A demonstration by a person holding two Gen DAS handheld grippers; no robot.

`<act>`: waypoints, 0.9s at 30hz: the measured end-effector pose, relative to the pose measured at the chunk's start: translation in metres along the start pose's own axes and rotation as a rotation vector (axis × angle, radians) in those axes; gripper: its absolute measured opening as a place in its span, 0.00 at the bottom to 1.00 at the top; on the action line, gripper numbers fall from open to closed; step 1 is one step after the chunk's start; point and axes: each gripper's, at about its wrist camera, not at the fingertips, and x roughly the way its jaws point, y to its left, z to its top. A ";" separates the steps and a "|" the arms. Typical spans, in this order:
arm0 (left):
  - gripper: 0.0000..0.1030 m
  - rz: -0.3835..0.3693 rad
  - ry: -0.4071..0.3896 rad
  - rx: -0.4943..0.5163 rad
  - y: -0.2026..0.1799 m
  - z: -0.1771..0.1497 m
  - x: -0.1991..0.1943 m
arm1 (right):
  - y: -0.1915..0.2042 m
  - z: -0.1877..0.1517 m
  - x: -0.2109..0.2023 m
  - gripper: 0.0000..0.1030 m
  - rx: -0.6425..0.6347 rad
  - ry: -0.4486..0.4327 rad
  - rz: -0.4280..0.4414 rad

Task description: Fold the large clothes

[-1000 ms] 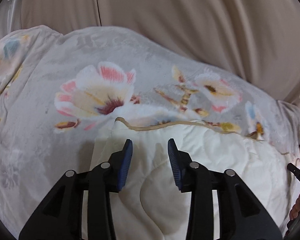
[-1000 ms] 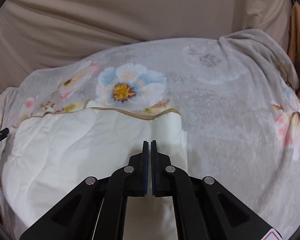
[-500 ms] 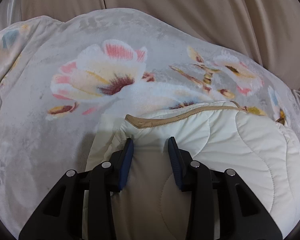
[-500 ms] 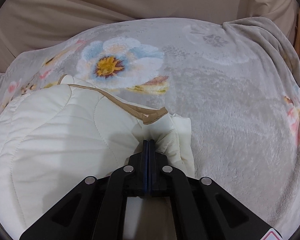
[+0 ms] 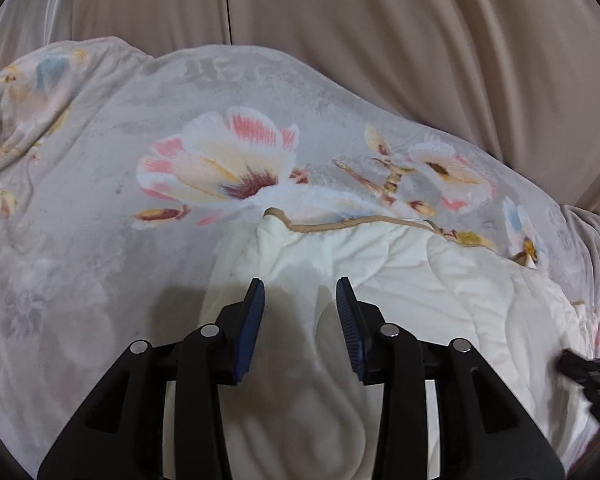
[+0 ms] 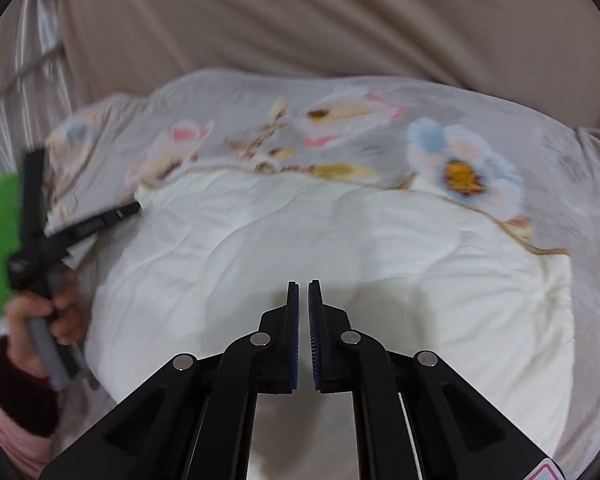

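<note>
Both grippers hover over the cream quilted garment spread on the floral blanket.

Left gripper gapes wide, holding nothing; right gripper looks nearly closed, seemingly empty.

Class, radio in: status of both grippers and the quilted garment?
Left gripper open, empty. Right gripper nearly shut, empty. Cream quilted garment flat on grey floral blanket. No obstruction.
</note>
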 end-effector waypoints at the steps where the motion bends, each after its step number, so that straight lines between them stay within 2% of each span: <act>1: 0.41 0.004 -0.002 0.004 0.002 -0.002 -0.006 | 0.005 -0.006 0.013 0.07 -0.001 0.029 0.006; 3: 0.45 0.013 0.008 0.015 0.009 -0.009 -0.014 | 0.016 -0.022 0.031 0.07 -0.041 0.029 -0.036; 7: 0.49 0.047 0.055 0.036 0.019 -0.025 0.001 | 0.031 -0.033 0.026 0.07 -0.108 -0.009 -0.103; 10: 0.50 0.043 0.057 0.012 0.025 -0.035 0.006 | 0.017 -0.017 0.009 0.05 -0.043 -0.015 -0.009; 12: 0.51 0.036 0.055 0.001 0.028 -0.036 0.006 | 0.008 0.002 -0.008 0.05 -0.009 -0.084 -0.019; 14: 0.54 0.023 0.064 -0.016 0.032 -0.037 0.008 | -0.002 0.021 -0.013 0.05 0.022 -0.110 -0.029; 17: 0.59 -0.015 0.082 -0.068 0.042 -0.040 0.012 | -0.018 0.042 0.011 0.05 0.080 -0.062 -0.002; 21: 0.63 -0.064 0.088 -0.108 0.052 -0.045 0.014 | -0.026 0.042 0.065 0.04 0.084 0.037 -0.015; 27: 0.70 -0.081 0.067 -0.137 0.055 -0.048 0.016 | -0.014 0.038 0.082 0.05 0.019 0.018 -0.075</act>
